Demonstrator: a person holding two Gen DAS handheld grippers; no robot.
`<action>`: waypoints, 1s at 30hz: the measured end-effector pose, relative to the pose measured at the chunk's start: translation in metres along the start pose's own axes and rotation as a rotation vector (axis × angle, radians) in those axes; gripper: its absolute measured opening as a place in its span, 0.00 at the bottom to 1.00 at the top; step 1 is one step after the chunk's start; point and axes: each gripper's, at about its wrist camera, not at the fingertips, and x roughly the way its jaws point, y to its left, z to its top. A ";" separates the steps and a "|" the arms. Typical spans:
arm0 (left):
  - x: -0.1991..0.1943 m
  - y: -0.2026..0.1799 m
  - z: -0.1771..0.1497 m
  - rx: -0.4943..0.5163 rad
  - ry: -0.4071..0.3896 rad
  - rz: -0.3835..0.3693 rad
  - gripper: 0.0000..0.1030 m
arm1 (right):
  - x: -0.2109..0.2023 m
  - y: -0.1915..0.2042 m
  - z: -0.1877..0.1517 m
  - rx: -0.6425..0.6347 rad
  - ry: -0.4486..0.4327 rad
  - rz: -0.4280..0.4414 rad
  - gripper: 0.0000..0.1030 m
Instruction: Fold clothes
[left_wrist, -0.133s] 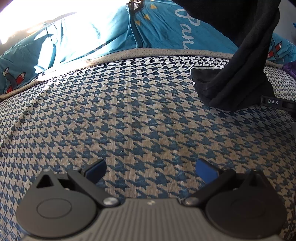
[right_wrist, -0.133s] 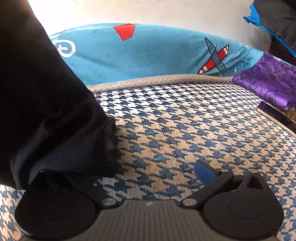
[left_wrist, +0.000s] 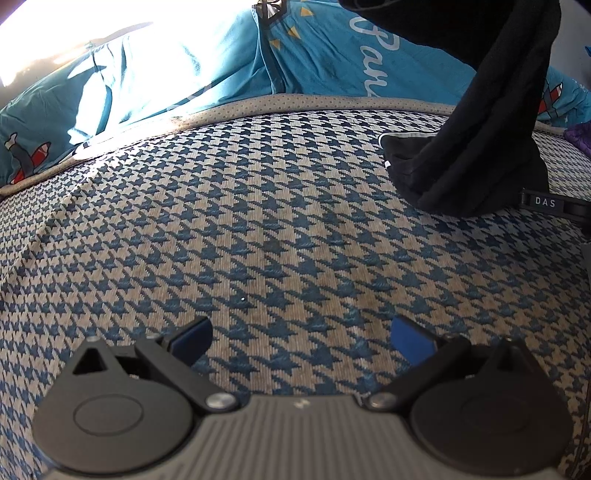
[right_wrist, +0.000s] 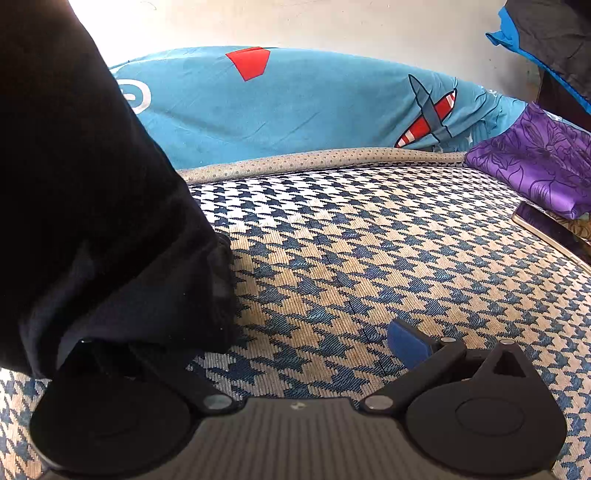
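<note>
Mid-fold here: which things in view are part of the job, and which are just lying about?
Job: black garment, left gripper, right gripper, houndstooth surface.
Lying about: blue plane-print bedding, purple floral cloth.

My left gripper (left_wrist: 301, 341) and right gripper (right_wrist: 295, 343) match: ribbed grey bodies, round black discs, silver screws, blue pads (left_wrist: 410, 341) (slightly scuffed).

A mattress (left_wrist: 258, 236) in blue-and-beige houndstooth weave fills the room's middle, edged with a dotted grey piping (right_wrist: 314, 158). Behind it a blue airplane-print sheet (right_wrist: 295, 110) bunches against a pale plastered wall (right_wrist: 332, 26), with hard sunlight glaring in at the far left.
</note>
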 end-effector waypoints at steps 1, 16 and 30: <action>0.000 0.000 0.000 0.000 -0.001 0.000 1.00 | 0.000 0.000 0.000 0.001 0.000 0.001 1.00; 0.000 0.000 -0.001 -0.011 -0.003 0.003 1.00 | -0.001 -0.002 0.001 0.002 0.001 0.002 1.00; -0.020 0.021 -0.006 -0.039 -0.018 0.013 1.00 | -0.002 -0.001 0.000 0.003 0.000 0.001 1.00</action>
